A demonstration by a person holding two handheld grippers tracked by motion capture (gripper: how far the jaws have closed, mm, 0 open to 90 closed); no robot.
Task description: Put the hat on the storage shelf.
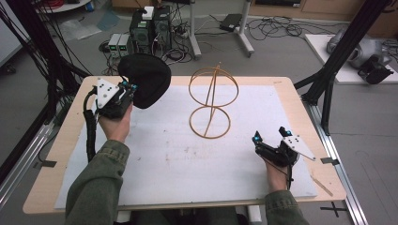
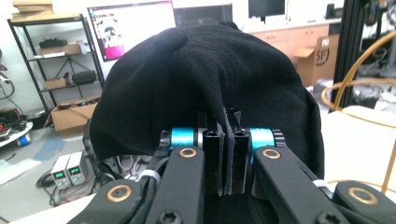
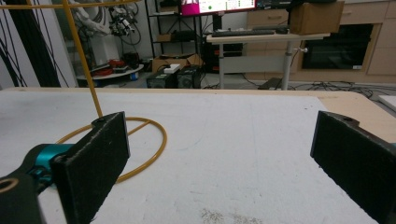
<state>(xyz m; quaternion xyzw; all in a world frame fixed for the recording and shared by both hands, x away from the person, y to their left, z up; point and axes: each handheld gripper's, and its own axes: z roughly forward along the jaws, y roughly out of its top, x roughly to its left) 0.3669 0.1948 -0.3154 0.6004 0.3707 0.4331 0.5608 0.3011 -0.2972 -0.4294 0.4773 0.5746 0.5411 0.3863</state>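
High view shows the left tool (image 1: 133,87) pinching a black hat (image 1: 146,78) up over the counter's (image 1: 286,93) far left corner, beside the gold wire stand (image 1: 211,101), while the right tool (image 1: 271,136) rests wide open, holding nothing.

"SF" shows on a cardboard box (image 2: 322,56).

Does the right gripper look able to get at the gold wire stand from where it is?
Probably yes. The right gripper rests open on the white mat, holding nothing, and bare mat lies between it and the stand. The left gripper holds the black hat off to the stand's far side, out of the way.
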